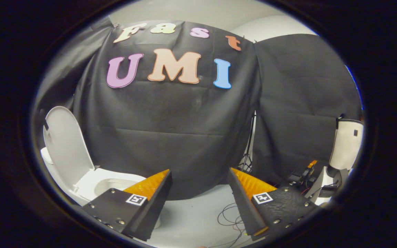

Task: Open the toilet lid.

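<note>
booth floor (191, 220), raised toilet lid (67, 144) left of spread, empty hand-held gripper (198, 181)

Gripper (199, 179) level, fingers spread wide, holding nothing

The gripper's (198, 187) 2 spread, empty fingers cover the near rim of the toilet bowl (110, 182). Small devices (302, 175) beyond the fingers are too small to identify.

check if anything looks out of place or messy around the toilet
Nothing damaged or spilled. The toilet lid stands upright, already open. Loose cables trail across the floor beyond the open gripper, which holds nothing.
</note>
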A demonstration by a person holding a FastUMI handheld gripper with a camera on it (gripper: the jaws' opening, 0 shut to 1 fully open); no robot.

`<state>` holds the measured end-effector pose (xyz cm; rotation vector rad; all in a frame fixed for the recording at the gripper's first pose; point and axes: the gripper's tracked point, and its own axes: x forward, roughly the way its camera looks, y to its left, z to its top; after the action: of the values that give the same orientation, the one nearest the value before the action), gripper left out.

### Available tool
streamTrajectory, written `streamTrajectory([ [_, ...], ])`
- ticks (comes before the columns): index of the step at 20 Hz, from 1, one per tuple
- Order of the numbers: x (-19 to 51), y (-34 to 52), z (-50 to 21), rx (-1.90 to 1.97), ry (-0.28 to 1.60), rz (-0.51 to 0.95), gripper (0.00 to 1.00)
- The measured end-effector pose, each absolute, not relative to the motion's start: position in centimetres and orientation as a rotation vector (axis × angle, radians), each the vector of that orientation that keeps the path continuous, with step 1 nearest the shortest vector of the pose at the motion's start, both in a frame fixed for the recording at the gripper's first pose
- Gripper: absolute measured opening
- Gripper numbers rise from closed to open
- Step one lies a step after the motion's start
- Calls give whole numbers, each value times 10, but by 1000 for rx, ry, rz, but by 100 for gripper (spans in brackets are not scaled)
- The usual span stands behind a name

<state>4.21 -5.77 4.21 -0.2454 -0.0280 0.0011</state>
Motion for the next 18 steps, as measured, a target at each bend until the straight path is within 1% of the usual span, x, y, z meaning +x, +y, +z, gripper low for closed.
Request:
streamTrajectory([
  [7,42,-45,70,-261,-118,12,96],
  [8,42,-44,73,-257,-127,17,95],
  [15,42,-47,82,-244,-150,-9,95],
  [16,41,-48,81,-237,-152,-3,89],
  [18,42,-48,80,-240,-148,4,85],
])
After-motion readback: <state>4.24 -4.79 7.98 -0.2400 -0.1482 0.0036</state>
